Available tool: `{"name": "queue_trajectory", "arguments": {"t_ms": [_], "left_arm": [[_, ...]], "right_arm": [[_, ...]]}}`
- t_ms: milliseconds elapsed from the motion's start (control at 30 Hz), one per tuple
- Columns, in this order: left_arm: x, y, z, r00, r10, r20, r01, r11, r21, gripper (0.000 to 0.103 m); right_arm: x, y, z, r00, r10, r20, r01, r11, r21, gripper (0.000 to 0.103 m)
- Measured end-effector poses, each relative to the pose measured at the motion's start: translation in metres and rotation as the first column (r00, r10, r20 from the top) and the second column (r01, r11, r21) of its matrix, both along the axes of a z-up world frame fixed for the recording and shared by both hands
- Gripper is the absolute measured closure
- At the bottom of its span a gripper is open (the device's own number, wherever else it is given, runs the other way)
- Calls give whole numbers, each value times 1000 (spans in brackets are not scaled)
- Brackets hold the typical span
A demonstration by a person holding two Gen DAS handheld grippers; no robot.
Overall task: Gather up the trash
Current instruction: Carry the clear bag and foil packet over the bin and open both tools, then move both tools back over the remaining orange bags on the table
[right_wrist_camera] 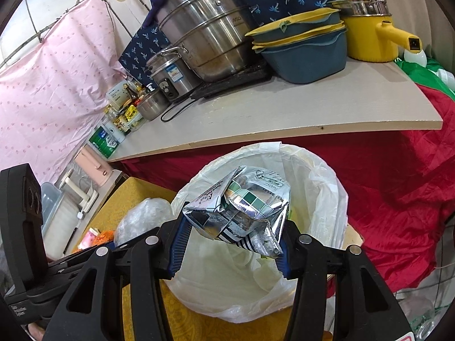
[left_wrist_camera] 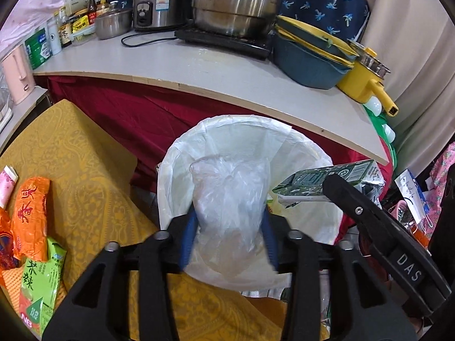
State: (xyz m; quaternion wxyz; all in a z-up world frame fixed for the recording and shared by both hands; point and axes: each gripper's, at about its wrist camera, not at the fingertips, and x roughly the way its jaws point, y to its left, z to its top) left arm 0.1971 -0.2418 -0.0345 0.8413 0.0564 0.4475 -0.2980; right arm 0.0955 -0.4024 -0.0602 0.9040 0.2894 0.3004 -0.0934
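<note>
The left gripper (left_wrist_camera: 229,237) clamps a crumpled clear plastic bag (left_wrist_camera: 230,199) over the white-lined trash bin (left_wrist_camera: 312,218). The right gripper (right_wrist_camera: 231,248), reaching in from the right, pinches a crushed drink carton (right_wrist_camera: 241,207) above the same bin.

Readable print on tool and packaging

"DAS" stands in white on the black right tool (left_wrist_camera: 409,264); "250ml" is printed on the crushed foil drink carton (right_wrist_camera: 244,207); "NB" shows on the green carton (left_wrist_camera: 37,292).
</note>
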Motion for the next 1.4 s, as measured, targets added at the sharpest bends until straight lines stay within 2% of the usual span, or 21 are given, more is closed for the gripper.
{"name": "queue_trajectory", "arguments": {"t_ms": [67, 167, 200, 267, 800, 1400], "left_arm": [[3, 0, -1, 1000, 18, 15, -18, 1000, 7, 51], [9, 1, -4, 999, 34, 5, -34, 999, 8, 38], [10, 3, -4, 999, 37, 6, -37, 999, 5, 31], [10, 7, -2, 999, 45, 24, -45, 999, 2, 27], [-7, 36, 26, 994, 72, 76, -69, 997, -41, 26], [-37, 142, 61, 964, 230, 136, -216, 970, -107, 26]], "right_arm": [[5, -1, -3, 1000, 1, -3, -1, 1000, 11, 52], [8, -6, -5, 1000, -15, 0, 15, 999, 31, 49], [8, -8, -5, 1000, -18, 5, 18, 999, 40, 49], [8, -9, -4, 1000, -25, 10, 25, 999, 40, 49], [-11, 8, 26, 998, -30, 46, 30, 1000, 5, 41], [-20, 97, 67, 991, 108, 76, -102, 992, -74, 39]]}}
